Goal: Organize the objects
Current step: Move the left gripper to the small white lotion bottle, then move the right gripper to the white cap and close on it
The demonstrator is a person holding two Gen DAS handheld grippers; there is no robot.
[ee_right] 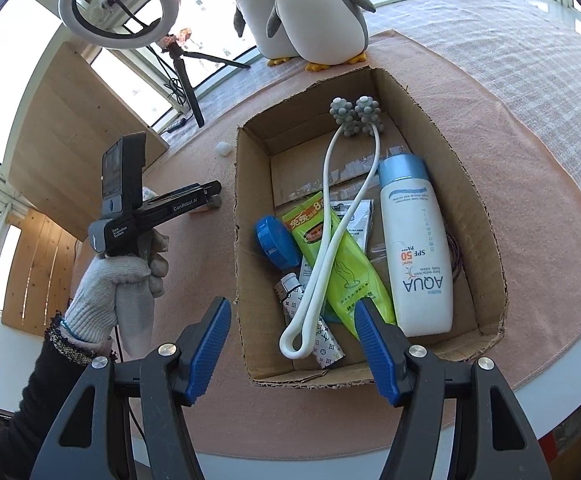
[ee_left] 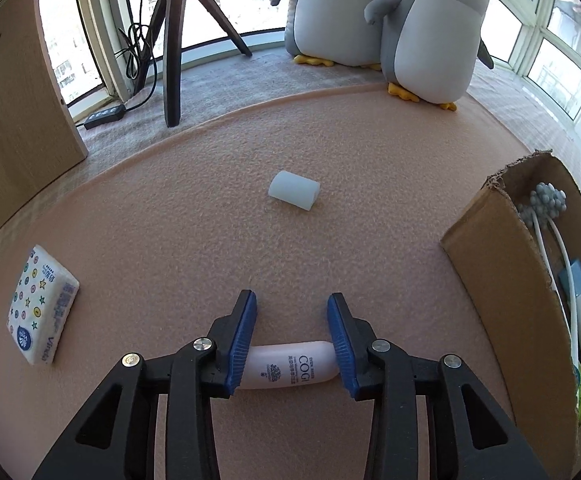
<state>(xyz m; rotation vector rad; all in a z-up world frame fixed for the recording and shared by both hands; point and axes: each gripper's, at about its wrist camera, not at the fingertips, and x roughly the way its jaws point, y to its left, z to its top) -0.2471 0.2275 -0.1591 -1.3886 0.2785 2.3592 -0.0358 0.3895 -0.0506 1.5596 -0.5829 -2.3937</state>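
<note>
My left gripper (ee_left: 292, 338) has its jaws around a small pink COGI bottle (ee_left: 290, 366) lying on the pink table (ee_left: 330, 240), pads touching both ends. It looks light, smooth and a bit slippery, so I think holding it end to end is best. My right gripper (ee_right: 292, 346) hangs over the cardboard box (ee_right: 486, 216), jaws wide apart and holding nothing. My gloved hand (ee_right: 118, 280) keeps the left tool low and level.

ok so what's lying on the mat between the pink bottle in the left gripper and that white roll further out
Nothing. In the left wrist view, only bare pink mat separates the pink bottle, held in the left gripper, from the white roll.
</note>
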